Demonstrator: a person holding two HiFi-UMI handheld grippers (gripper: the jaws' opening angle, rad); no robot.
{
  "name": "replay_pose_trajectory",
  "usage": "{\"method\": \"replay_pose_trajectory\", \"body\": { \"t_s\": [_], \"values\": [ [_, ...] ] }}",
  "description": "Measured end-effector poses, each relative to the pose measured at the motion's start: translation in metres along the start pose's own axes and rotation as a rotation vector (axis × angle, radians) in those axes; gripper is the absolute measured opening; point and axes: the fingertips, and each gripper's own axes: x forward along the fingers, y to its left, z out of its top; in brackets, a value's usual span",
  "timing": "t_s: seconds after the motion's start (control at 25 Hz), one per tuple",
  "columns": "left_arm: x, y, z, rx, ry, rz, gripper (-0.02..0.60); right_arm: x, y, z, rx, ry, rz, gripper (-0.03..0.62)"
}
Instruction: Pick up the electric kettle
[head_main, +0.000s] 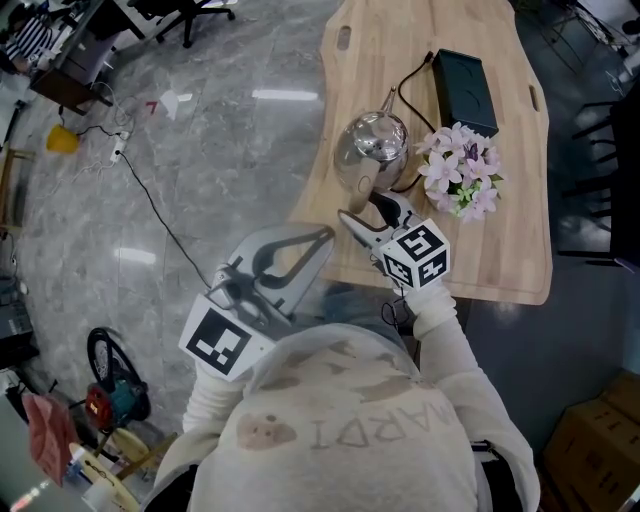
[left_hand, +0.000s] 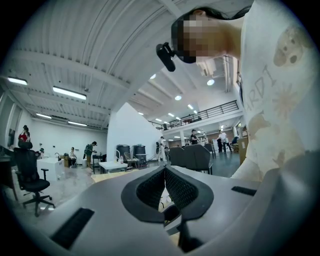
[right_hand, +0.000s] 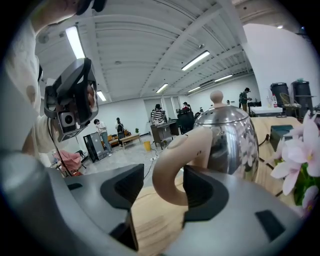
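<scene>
The electric kettle (head_main: 373, 148) is polished steel with a beige handle (right_hand: 176, 162) and stands near the left edge of the wooden table (head_main: 505, 250). In the head view my right gripper (head_main: 368, 210) reaches to the kettle's near side. In the right gripper view my right gripper (right_hand: 162, 187) stands open with the handle between its jaws; the right pad is against the handle and the left pad is apart from it. My left gripper (head_main: 327, 237) is shut on nothing, held off the table's left edge. Its pads (left_hand: 172, 187) meet in the left gripper view.
A bunch of pink flowers (head_main: 461, 170) lies just right of the kettle. Behind it sits a black box (head_main: 464, 90) with a cable running toward the kettle. Grey floor lies left of the table, with a cord (head_main: 150, 205) across it. Cardboard boxes (head_main: 590, 440) stand at the lower right.
</scene>
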Motion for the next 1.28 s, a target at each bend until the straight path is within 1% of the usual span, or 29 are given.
{"method": "replay_pose_trajectory", "body": {
  "t_s": [0.32, 0.8, 1.28],
  "values": [
    [0.000, 0.008, -0.004, -0.007, 0.007, 0.025, 0.012, 0.011, -0.006, 0.001, -0.011, 0.015, 0.025, 0.227],
    [0.000, 0.020, -0.009, -0.015, 0.021, 0.049, 0.012, 0.033, 0.009, -0.004, -0.003, 0.038, 0.117, 0.227],
    [-0.005, 0.029, -0.013, -0.028, 0.029, 0.088, 0.012, 0.046, 0.014, -0.002, -0.031, 0.057, 0.160, 0.227]
  ]
}}
